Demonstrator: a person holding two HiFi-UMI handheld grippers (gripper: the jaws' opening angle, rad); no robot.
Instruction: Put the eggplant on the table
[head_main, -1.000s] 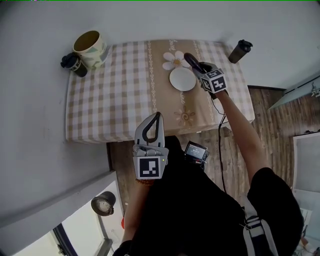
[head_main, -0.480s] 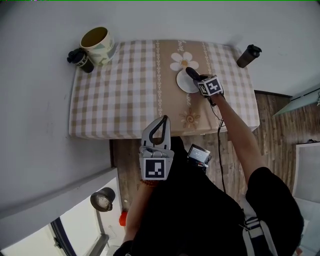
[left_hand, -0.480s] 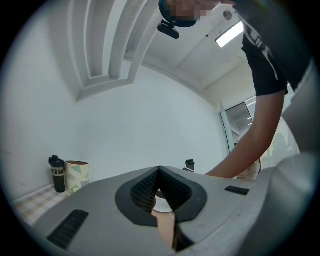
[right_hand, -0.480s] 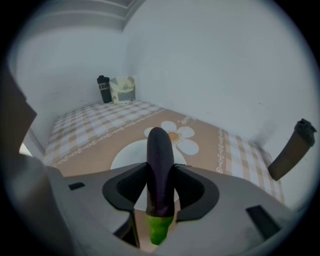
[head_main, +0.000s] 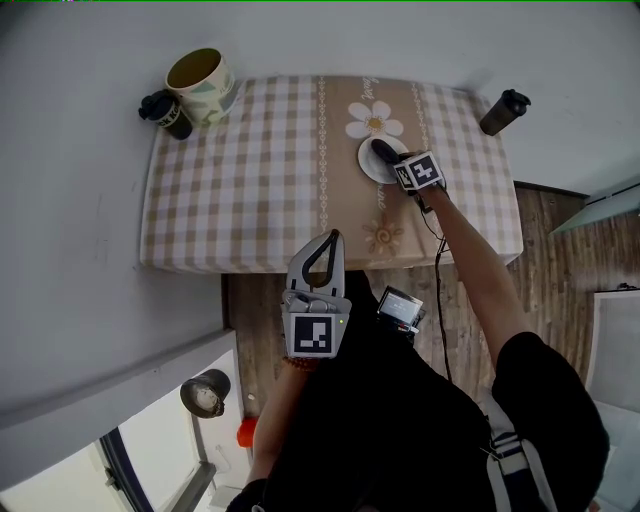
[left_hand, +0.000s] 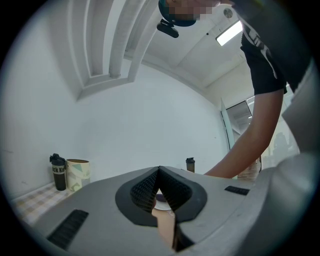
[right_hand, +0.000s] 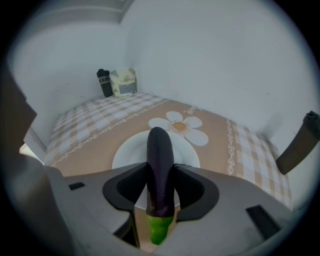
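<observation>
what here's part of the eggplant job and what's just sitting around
In the job: eggplant, right gripper holding it, table, white plate below it.
Lying about: cup, black bottle beside it, dark bottle at the far right corner, shut left gripper.

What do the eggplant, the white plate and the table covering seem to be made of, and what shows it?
Eggplant: smooth, faintly glossy purple skin, flat bright-green stem end; possibly plastic, possibly real. Plate: plain smooth white; ceramic or plastic, unclear. Table covering: printed checks and a daisy, draping over the edges; cloth or soft vinyl.
</observation>
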